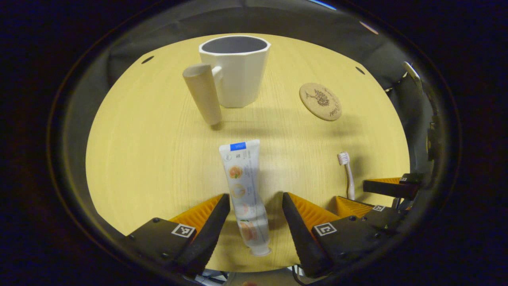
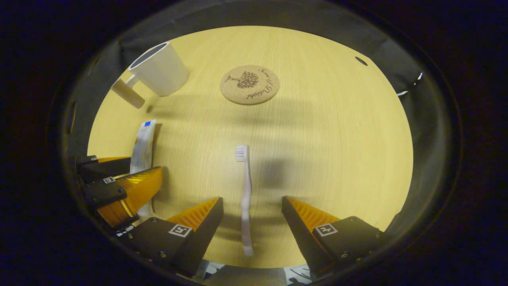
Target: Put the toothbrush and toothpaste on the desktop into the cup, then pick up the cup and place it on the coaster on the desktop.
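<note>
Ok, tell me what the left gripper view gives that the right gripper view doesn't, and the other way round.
Left gripper view: the whole toothpaste, cap end nearest the camera, lying between the fingers of the open left gripper.

Right gripper view: the toothbrush at full length, head pointing away, lying between the fingers of the open right gripper.

Shared: the upright cup with nothing sticking out of it, the bare coaster, and the desktop.
</note>
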`<state>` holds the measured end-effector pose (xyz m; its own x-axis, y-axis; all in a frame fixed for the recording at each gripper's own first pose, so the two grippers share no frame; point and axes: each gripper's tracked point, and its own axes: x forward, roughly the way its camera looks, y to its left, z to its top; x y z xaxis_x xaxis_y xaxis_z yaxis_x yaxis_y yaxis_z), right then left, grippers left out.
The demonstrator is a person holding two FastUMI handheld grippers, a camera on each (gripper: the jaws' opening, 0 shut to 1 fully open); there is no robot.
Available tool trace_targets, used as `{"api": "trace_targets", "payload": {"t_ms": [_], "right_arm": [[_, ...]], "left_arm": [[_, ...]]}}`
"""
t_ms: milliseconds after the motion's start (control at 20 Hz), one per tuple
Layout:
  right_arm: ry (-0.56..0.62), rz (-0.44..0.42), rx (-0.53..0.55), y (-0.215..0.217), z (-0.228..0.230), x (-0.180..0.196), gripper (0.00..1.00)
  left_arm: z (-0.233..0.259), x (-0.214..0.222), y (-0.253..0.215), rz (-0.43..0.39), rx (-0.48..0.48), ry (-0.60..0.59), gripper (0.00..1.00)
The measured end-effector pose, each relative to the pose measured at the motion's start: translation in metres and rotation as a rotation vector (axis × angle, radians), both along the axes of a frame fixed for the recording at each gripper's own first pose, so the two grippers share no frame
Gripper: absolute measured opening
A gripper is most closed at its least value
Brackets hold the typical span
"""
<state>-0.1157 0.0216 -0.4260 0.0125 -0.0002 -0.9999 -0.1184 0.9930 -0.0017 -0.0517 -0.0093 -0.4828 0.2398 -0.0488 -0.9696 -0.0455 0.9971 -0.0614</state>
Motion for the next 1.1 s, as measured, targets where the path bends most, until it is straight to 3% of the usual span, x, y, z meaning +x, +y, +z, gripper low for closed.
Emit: {"api": "trace_targets", "payload": {"t_ms": [200, 450, 550, 600, 650, 800, 850, 900, 950, 1000, 1050, 1100], "right_arm": [[0.088, -0.018, -0.02, 0.002, -0.002, 0.005, 0.96], [0.119, -0.028, -0.025, 0.002, -0.001, 0.006, 0.96], [0.122, -0.038, -0.032, 0.002, -0.002, 0.005, 0.95], [0.12, -0.028, -0.034, 0.001, 0.0, 0.006, 0.84], [0.122, -0.035, -0.039, -0.003, 0.002, 0.006, 0.83], [0.113, -0.083, -0.038, -0.013, 0.004, 0.009, 0.22], [0.117, -0.073, -0.027, -0.012, 0.001, 0.007, 0.13], [0.119, -0.062, -0.023, -0.013, 0.001, 0.007, 0.13], [0.09, -0.081, -0.032, -0.014, 0.003, 0.01, 0.13], [0.102, -0.068, -0.035, -0.012, -0.02, 0.01, 0.02], [0.093, -0.073, -0.036, -0.013, -0.006, 0.01, 0.01], [0.084, -0.072, -0.037, -0.012, -0.003, 0.013, 0.01]], "left_arm": [[-0.008, 0.001, -0.001, -0.063, 0.079, 0.077, 0.94], [-0.005, 0.002, 0.002, -0.005, 0.074, 0.124, 0.95], [-0.006, 0.005, 0.004, 0.01, 0.078, 0.114, 0.84], [-0.004, 0.008, 0.006, 0.02, 0.077, 0.104, 0.75], [-0.007, 0.009, 0.005, 0.034, 0.073, 0.102, 0.66], [-0.005, 0.009, 0.003, 0.012, 0.074, 0.112, 0.4], [-0.003, 0.012, 0.003, 0.011, 0.072, 0.104, 0.38], [-0.004, 0.01, 0.002, 0.012, 0.072, 0.11, 0.3], [-0.002, 0.012, 0.003, 0.012, 0.074, 0.094, 0.3], [-0.004, 0.007, 0.003, 0.021, 0.071, 0.095, 0.24], [-0.001, 0.012, 0.004, 0.032, 0.07, 0.073, 0.23], [-0.001, 0.014, 0.002, 0.038, 0.052, 0.063, 0.15]]}}
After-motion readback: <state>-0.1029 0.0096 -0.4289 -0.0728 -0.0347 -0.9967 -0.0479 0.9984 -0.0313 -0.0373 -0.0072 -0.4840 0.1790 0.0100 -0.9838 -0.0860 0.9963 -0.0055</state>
